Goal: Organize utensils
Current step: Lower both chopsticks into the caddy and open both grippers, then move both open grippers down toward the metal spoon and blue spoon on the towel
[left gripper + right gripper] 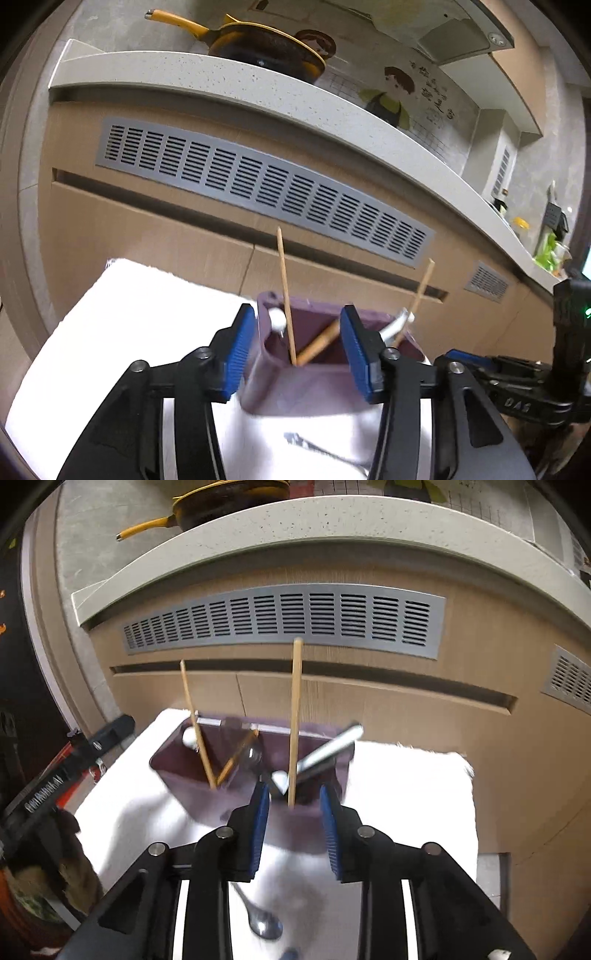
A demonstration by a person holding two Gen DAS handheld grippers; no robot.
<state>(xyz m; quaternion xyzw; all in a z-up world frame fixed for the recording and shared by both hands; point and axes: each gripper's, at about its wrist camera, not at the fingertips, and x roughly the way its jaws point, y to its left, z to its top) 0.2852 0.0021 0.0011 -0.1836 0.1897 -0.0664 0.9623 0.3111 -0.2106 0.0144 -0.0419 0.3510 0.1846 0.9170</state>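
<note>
A purple utensil holder (314,384) stands on a white cloth (140,332); it also shows in the right wrist view (184,760). Wooden chopsticks (286,295) and white-handled utensils (277,319) stand in it. My left gripper (297,360) is open, its blue pads on either side of the holder's near left part. My right gripper (293,825) is open and empty at the holder's near right corner, where a chopstick (295,720) and a metal utensil (328,751) stand. A metal spoon (262,923) lies on the cloth below my right gripper.
A kitchen counter (221,79) runs behind, with a yellow pan (258,40) on it. Below it is a wooden cabinet front with a grey vent grille (288,620). The cloth's right edge (469,794) drops off beside the cabinet.
</note>
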